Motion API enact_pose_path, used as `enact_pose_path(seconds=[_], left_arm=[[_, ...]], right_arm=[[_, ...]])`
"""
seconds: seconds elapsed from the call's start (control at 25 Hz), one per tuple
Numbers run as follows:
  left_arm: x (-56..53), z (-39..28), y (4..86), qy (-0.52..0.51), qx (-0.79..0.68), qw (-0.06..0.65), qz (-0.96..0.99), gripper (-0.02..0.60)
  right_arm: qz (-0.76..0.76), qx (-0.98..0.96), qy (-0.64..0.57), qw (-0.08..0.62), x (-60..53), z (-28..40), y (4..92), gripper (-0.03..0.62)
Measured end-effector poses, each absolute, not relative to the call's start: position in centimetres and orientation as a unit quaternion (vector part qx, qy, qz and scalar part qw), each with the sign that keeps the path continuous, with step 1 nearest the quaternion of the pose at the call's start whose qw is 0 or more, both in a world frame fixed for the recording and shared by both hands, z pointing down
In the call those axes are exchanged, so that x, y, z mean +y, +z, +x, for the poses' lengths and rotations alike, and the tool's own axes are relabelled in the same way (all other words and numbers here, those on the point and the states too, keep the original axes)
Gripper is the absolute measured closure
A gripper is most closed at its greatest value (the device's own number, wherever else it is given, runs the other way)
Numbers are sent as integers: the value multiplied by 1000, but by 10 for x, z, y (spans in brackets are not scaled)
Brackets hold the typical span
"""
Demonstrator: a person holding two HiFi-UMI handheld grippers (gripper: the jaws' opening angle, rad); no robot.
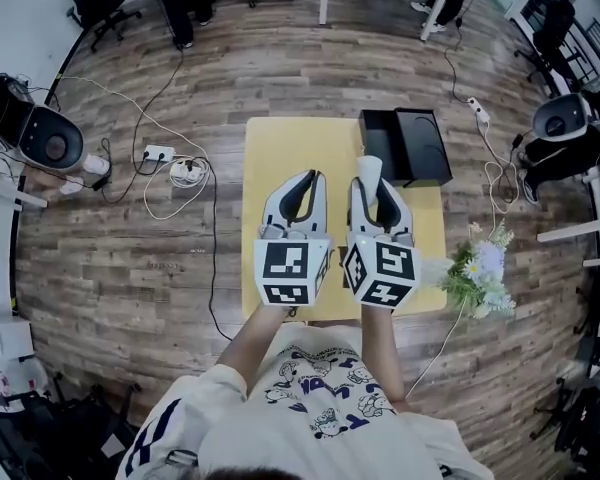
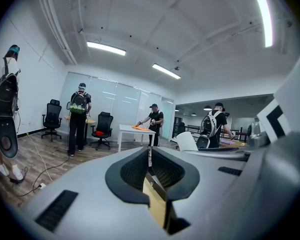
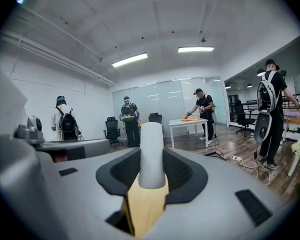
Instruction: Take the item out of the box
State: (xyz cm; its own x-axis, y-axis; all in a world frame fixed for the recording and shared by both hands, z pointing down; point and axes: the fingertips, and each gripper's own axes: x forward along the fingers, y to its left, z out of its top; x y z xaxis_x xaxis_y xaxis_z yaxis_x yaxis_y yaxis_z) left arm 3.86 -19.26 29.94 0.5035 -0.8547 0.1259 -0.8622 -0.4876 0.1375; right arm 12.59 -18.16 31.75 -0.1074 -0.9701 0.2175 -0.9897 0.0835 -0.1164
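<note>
The white item (image 3: 152, 149) is held by the right hand-held gripper (image 1: 373, 190); the left hand-held gripper (image 1: 305, 183) is closed and empty. With a loose squeeze, the item could be dropped.

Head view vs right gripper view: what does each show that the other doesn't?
Head view only: the open black box and both grippers' marker cubes. Right gripper view only: the ceiling lights and the glass wall. Both: the right gripper shut on the white item, with the yellow table beneath.
</note>
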Motion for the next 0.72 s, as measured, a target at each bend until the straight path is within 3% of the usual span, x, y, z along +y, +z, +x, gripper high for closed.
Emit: enact_pose_path(seconds=[0.72], left_arm=[[-190,40,294,21,-497,75,864,552]], right_arm=[[674,-731,108,26,-180,130,313,441]])
